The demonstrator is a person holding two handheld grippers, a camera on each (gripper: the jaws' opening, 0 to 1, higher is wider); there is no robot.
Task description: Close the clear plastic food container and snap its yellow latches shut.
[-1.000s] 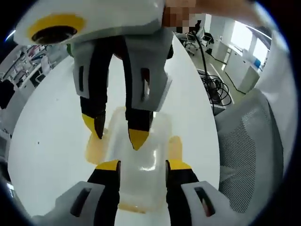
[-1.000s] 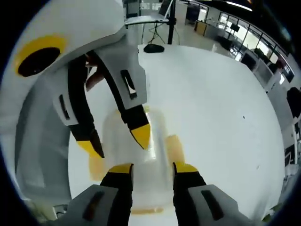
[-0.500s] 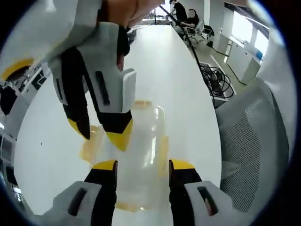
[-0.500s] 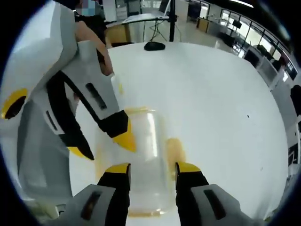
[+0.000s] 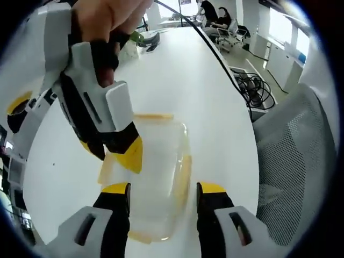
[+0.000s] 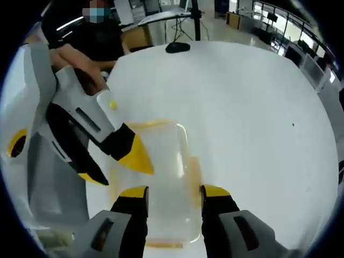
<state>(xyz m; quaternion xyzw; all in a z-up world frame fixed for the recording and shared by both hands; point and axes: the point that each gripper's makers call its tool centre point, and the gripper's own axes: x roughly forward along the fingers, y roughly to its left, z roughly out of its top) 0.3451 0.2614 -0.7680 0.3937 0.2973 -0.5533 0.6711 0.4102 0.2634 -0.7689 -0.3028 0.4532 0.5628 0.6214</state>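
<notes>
The clear container (image 5: 153,177) sits on the white table (image 5: 183,75), lid on, both grippers, left (image 5: 163,189) and right (image 6: 174,192), hovering over it with jaws apart, so next I think they press its yellow latches (image 5: 184,174) down.

Bright, even overhead office light; white worktop (image 5: 177,75) nearly blown out (windows glare at upper right, left gripper view). Soft faint shadows. Strong fisheye bending at edges; near objects blurred.
</notes>
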